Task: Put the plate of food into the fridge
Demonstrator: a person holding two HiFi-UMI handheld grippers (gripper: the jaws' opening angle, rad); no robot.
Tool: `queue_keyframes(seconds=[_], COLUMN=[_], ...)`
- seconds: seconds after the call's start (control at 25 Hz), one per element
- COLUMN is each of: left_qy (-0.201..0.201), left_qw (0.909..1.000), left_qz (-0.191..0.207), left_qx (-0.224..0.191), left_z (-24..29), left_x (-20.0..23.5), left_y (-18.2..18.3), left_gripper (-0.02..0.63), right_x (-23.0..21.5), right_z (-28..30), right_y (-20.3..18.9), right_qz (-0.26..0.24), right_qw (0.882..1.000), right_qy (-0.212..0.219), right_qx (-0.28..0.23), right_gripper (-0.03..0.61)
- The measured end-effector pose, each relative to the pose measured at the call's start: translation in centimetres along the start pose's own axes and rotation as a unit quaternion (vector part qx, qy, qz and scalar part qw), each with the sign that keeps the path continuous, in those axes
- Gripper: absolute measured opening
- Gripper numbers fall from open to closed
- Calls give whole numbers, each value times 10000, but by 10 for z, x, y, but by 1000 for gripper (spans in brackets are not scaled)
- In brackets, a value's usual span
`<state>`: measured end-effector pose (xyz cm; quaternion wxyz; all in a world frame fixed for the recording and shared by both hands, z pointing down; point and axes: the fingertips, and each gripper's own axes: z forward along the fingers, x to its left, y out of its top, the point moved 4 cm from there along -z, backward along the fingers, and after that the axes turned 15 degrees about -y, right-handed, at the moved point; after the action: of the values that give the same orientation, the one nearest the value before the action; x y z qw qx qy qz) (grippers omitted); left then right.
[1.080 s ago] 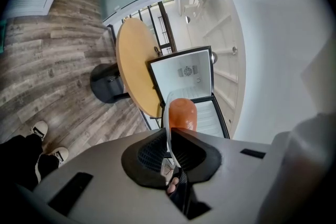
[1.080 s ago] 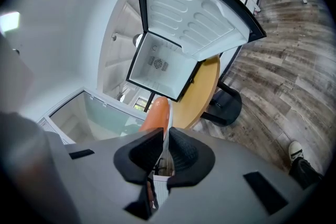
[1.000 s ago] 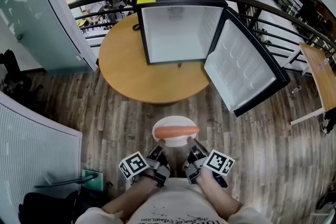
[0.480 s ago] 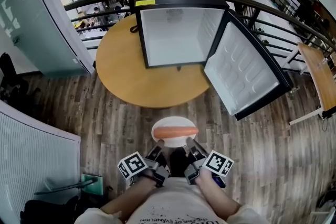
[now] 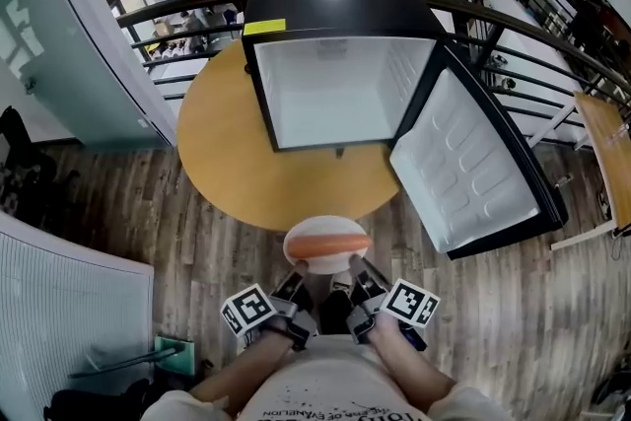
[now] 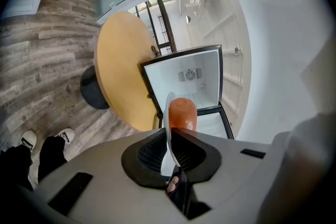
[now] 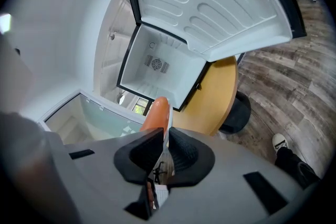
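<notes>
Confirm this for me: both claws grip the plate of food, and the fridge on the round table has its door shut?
Not quite. The fridge door stands wide open, swung out to the right, as the head view shows. The rest holds: the left claw and the right claw grip the plate of food, and the fridge sits on the round table.

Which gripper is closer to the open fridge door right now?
Right. The right gripper holds the plate on the side toward the fridge door; the left gripper holds its opposite edge, farther away.
</notes>
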<state>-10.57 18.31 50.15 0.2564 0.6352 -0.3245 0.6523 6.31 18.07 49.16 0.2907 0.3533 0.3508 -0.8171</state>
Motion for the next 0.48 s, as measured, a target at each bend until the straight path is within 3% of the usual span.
queue_keyframes(seconds=[0.48], left_qy=[-3], left_qw=[9996], left_qz=[80], left_qx=[-284], left_z=[95], left_x=[-5], left_y=[41], left_gripper=[40], right_x=[13], right_z=[66], right_y=[90], right_qz=[-162], right_qw=[9995], right_qy=[200], right_qx=[164], right_gripper=[51])
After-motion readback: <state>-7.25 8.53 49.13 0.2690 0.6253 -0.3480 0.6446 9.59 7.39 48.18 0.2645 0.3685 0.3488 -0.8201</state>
